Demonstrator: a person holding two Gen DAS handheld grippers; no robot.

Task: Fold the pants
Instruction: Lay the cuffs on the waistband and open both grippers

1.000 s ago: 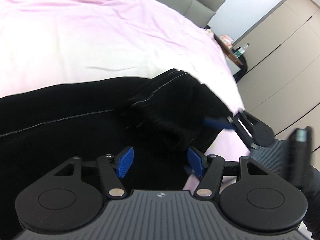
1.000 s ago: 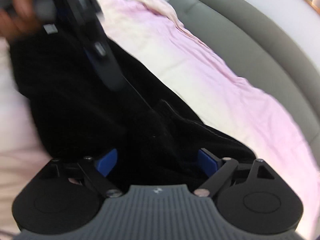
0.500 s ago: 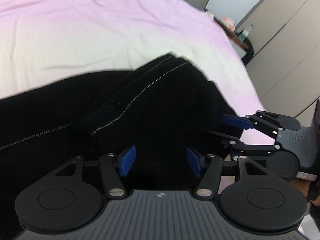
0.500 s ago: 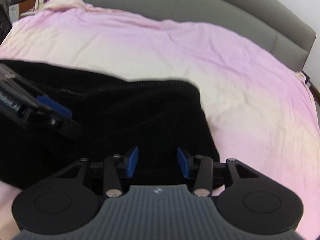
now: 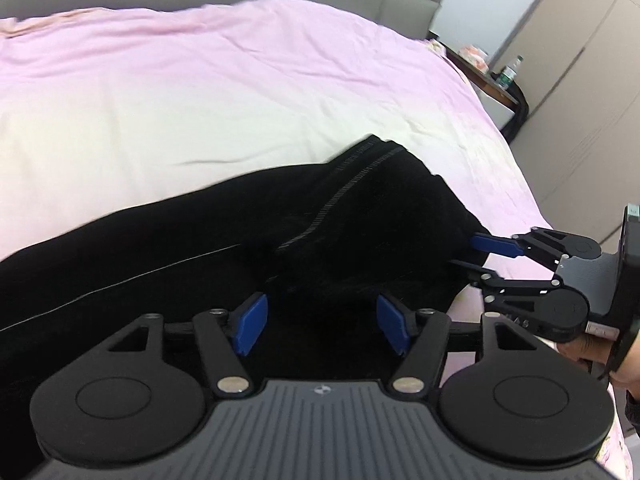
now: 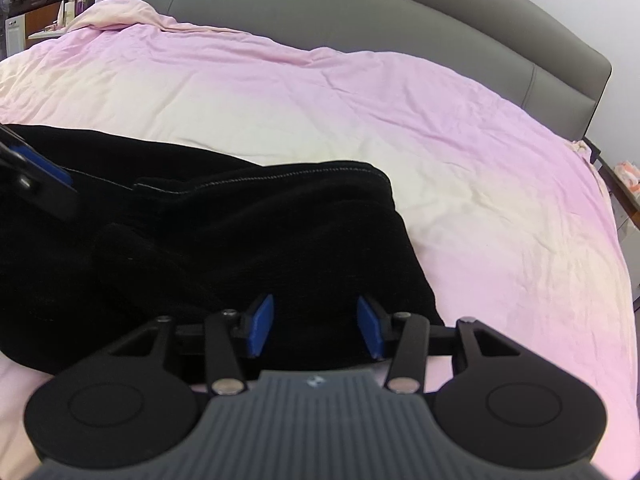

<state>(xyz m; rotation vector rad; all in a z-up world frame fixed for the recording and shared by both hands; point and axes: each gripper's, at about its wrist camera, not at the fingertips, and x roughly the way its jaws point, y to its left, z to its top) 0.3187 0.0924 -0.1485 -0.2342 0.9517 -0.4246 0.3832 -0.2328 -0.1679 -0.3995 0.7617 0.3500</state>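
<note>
One pair of black pants (image 5: 280, 240) lies on the pink bed sheet (image 5: 200, 92), part folded over itself. The left gripper (image 5: 320, 324) hangs just over the pants, its blue pads spread apart, holding nothing. The right gripper (image 6: 316, 326) sits at the pants' near edge, pads also apart and empty. Two grippers, one pair of pants.

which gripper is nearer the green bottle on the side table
Right. The right gripper sits at the pants' end toward the bottle; the left gripper is farther back.
</note>
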